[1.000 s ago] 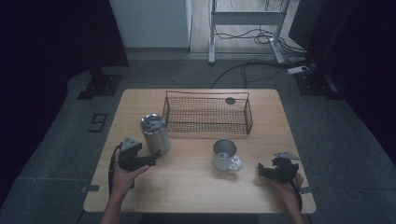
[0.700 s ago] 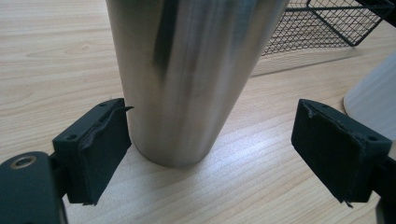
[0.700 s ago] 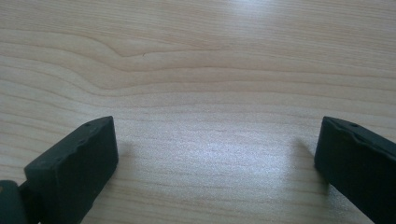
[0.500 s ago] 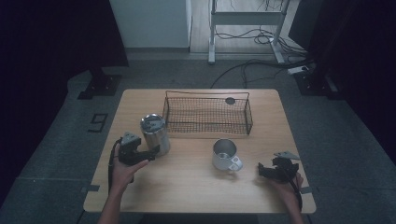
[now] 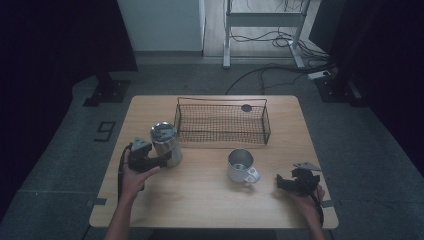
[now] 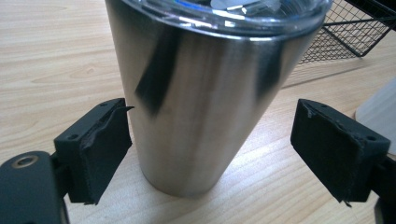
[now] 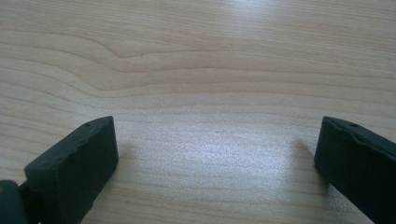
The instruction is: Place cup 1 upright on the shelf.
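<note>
A pale rectangular wooden table (image 5: 210, 205) carries a tall stainless-steel tumbler with a clear lid (image 5: 166, 145) near its left side, a black wire-mesh basket (image 5: 222, 124) at the back, and a short steel handled mug (image 5: 241, 166) toward the right.

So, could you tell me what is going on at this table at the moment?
A person holds a gripper in each hand at a wooden table. The left gripper has its jaws around the base of a steel tumbler; they have just been closing, with the left pad about touching it and the right pad apart from it. The right gripper rests open over bare wood, right of a metal mug. A wire basket stands behind the cups.
</note>
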Demonstrator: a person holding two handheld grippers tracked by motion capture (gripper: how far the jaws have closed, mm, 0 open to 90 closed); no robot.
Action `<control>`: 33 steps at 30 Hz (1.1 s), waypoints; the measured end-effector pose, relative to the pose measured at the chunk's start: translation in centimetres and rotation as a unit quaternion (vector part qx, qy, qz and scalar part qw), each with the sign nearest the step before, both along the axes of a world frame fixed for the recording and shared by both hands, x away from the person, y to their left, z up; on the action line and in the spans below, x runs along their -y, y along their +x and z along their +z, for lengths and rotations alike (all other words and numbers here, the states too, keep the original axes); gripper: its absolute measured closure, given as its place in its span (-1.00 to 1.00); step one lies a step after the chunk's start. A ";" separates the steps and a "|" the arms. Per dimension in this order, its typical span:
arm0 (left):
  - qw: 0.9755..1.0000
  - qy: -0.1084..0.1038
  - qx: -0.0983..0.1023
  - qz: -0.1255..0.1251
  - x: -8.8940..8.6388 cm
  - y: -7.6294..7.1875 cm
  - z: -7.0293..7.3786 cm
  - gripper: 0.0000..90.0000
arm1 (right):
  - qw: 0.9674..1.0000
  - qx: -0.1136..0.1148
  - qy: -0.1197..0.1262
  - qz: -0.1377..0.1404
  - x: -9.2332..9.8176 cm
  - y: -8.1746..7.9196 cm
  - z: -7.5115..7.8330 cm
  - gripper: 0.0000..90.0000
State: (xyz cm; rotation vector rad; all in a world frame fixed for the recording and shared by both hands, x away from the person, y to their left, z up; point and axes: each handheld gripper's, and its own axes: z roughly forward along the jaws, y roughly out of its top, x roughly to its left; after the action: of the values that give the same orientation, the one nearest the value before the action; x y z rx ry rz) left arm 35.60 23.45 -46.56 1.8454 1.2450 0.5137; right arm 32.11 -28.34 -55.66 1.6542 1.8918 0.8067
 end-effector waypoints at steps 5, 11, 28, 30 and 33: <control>1.000 0.004 -0.003 0.002 0.1 0.6 0.0 -0.72 | 1.000 0.000 0.000 0.000 0.0 0.0 0.0 -1.00; 1.000 0.004 0.003 0.000 0.3 1.1 -0.1 -0.75 | 1.000 0.000 0.000 -0.002 0.0 0.0 0.0 -1.00; 1.000 0.002 0.018 -0.012 0.6 2.3 -0.6 -0.89 | 1.000 0.001 0.000 -0.008 0.1 0.0 0.0 -1.00; 1.000 0.000 0.024 -0.014 0.6 2.5 -0.7 -0.90 | 1.000 0.001 0.000 -0.009 0.1 0.0 0.0 -1.00; 0.999 0.003 0.032 -0.015 0.9 2.9 -0.9 -0.94 | 1.000 0.001 0.000 -0.011 0.1 0.0 0.0 -1.00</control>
State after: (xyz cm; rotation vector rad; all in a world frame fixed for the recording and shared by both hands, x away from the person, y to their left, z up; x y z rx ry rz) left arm 38.51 22.55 -47.50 1.8362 1.1732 0.5558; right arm 32.10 -28.42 -55.66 1.6711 1.8700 0.7989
